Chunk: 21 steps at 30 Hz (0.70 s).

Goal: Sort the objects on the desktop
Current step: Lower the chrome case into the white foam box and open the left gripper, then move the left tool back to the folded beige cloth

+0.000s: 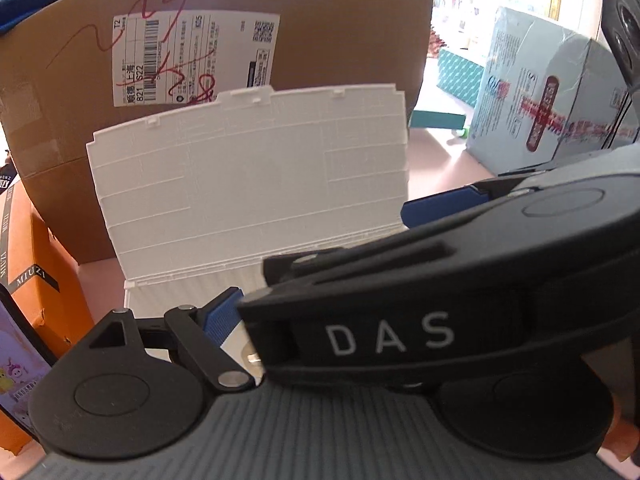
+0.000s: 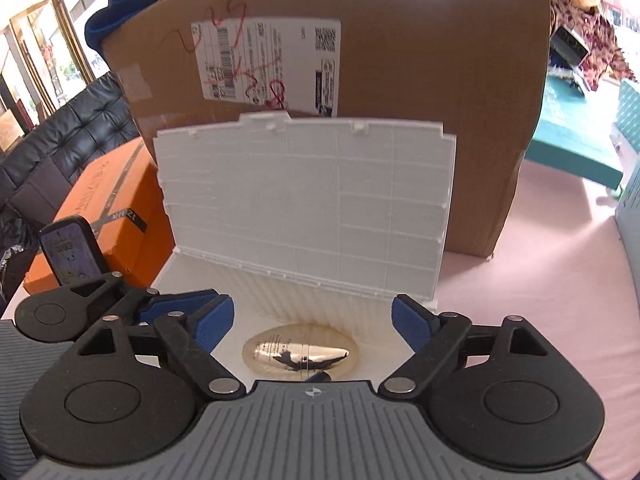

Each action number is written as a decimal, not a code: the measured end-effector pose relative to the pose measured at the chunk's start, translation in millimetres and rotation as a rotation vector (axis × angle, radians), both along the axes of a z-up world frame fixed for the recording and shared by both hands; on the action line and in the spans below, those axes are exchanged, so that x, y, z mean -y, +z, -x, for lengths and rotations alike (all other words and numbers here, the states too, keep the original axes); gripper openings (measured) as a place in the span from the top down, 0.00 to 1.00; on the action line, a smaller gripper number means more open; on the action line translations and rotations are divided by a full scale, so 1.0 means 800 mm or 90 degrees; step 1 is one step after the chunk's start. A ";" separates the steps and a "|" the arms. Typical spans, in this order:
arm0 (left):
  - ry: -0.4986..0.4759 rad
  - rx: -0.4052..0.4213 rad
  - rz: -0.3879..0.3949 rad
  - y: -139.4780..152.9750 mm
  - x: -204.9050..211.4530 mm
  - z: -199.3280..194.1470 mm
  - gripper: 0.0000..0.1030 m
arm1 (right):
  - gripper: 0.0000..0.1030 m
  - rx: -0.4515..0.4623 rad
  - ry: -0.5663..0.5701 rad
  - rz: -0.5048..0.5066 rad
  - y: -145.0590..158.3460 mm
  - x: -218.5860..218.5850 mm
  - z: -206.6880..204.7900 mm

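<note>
Right up close, the right gripper (image 2: 312,320) has its blue fingers (image 2: 214,320) spread wide with nothing in them, and the shiny golden oval thing (image 2: 301,353) lies loose just below, between them, on the floor of the white box (image 2: 400,320). The left gripper (image 1: 320,260) sits so near that the other tool's black arm crosses its view; one blue finger shows low and one far off, so it looks let go too, holding nothing. The two tools are crowded together over the same box, and I think they could bump each other if either swings sideways. The oval thing is round and smooth, so a knock could make it roll. Behind it the white lid (image 2: 304,204) stands up, seemingly propped against the big brown carton (image 2: 420,60). A nudge could flop it down onto the fingers. The orange box (image 2: 108,208) on the pink bench (image 2: 540,260) sits close on the left, leaving little room there.
</note>
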<state>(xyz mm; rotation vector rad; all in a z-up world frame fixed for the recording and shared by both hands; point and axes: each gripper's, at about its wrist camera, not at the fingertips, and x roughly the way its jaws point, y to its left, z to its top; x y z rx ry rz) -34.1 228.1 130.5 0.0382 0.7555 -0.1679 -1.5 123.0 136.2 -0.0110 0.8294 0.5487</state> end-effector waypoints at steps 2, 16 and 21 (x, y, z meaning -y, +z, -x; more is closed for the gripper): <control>-0.002 0.021 -0.003 0.008 0.005 0.012 0.13 | 0.07 0.017 0.006 -0.029 0.012 0.005 0.009; -0.022 0.104 0.052 0.027 0.040 0.102 0.00 | 0.00 0.196 0.030 -0.089 0.082 0.052 0.130; 0.011 0.158 0.075 0.016 0.029 0.148 0.00 | 0.00 0.269 0.019 -0.106 0.082 0.083 0.185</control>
